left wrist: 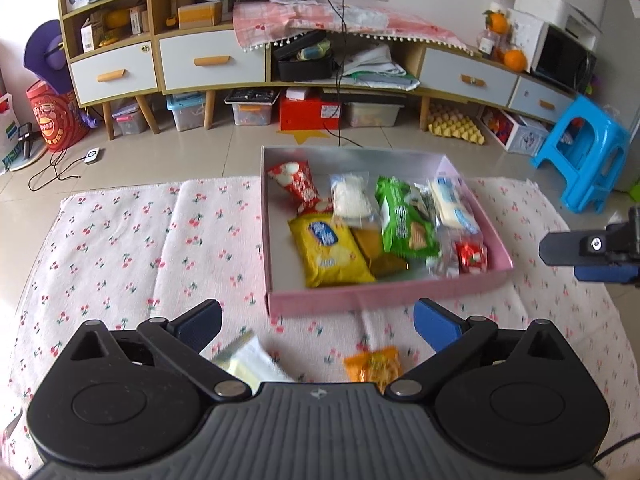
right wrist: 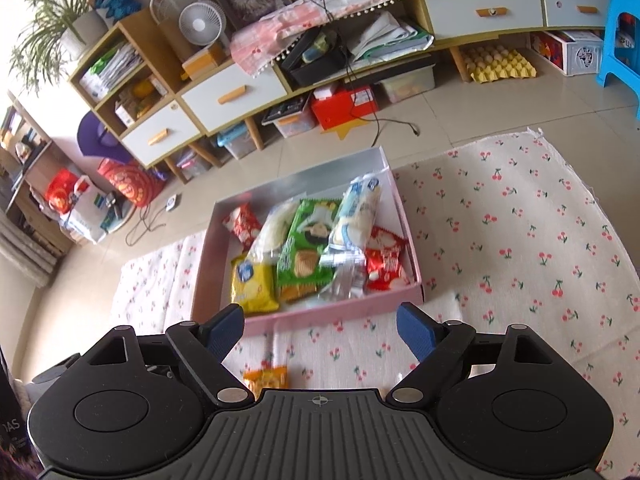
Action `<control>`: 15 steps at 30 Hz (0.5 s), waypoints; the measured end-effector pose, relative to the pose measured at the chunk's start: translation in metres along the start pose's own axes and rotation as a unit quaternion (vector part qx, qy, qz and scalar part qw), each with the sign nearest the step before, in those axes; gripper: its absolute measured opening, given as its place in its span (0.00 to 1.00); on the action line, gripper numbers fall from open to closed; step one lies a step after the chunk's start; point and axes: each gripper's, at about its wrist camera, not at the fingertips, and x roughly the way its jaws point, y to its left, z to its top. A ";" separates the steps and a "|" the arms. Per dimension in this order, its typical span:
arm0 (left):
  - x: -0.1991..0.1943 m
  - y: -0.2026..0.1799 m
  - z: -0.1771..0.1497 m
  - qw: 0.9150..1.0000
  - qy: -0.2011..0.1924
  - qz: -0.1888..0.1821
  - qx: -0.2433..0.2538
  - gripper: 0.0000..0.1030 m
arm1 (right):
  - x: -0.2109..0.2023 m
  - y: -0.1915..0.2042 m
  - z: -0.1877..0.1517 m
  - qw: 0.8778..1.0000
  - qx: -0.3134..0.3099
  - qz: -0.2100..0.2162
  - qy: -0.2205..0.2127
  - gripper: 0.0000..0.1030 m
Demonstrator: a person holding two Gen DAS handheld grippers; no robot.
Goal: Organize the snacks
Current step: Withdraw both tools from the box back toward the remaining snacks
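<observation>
A pink box [left wrist: 384,294] [right wrist: 336,314] lies on the cherry-print cloth and holds several snack packets: a yellow one [left wrist: 328,254] [right wrist: 254,284], a green one [left wrist: 406,220] [right wrist: 306,256], red ones [left wrist: 298,182] [right wrist: 386,262] and white ones [left wrist: 454,206] [right wrist: 358,214]. My left gripper [left wrist: 318,324] hangs open on the near side of the box, with nothing between its pads. Below it on the cloth lie an orange packet [left wrist: 374,368] [right wrist: 267,380] and a pale packet [left wrist: 250,362]. My right gripper [right wrist: 320,330] is open and empty too, near the box's front wall; it also shows at the right edge [left wrist: 592,248].
The cherry-print cloth [left wrist: 120,248] [right wrist: 520,220] covers the floor around the box. Behind stands a long low cabinet [left wrist: 212,64] with drawers, storage bins and a red box [left wrist: 310,112] under it. A blue plastic stool [left wrist: 580,152] stands at the right.
</observation>
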 end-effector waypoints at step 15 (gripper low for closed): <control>-0.005 -0.003 -0.046 0.999 0.006 -0.018 0.042 0.99 | 0.011 -0.013 -0.046 0.999 -0.032 -0.019 0.033 0.83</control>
